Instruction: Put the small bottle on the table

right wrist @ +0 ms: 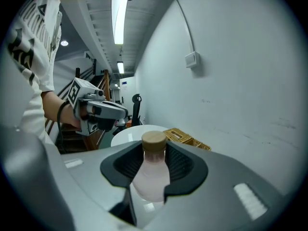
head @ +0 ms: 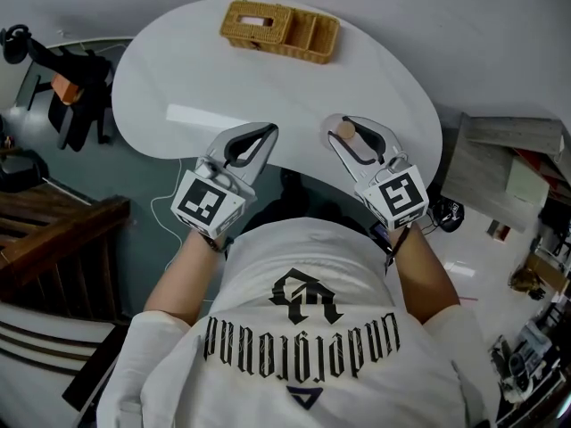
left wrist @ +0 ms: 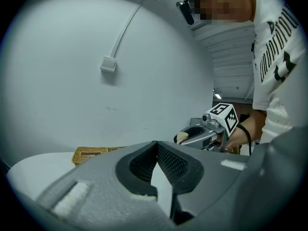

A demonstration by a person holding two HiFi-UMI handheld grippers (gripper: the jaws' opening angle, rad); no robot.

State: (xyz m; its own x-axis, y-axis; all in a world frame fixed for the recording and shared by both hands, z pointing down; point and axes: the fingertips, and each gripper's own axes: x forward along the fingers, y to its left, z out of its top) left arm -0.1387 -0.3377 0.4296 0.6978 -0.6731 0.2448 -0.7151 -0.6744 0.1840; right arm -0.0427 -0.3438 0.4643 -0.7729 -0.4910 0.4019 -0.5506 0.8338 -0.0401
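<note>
**A:** State of the right claw?

**B:** The right gripper is clamped on the small bottle, with a pad pressing on each flank. The bottle stands upright, tan cap uppermost.

**A:** And the left?

**B:** The left gripper has its jaw tips pressed together, with nothing between them.

**A:** Position relative to the edges?

**B:** Both grippers hang side by side, apart, over the near rim of the white table. From the right gripper, the table's curved right-hand edge lies near, at 3 o'clock.

**A:** Free room?

**B:** Bare tabletop runs toward 12 o'clock as far as the wicker basket. The basket sits at the far edge, close to the wall, at about 11 o'clock from the bottle and well apart from it.
</note>
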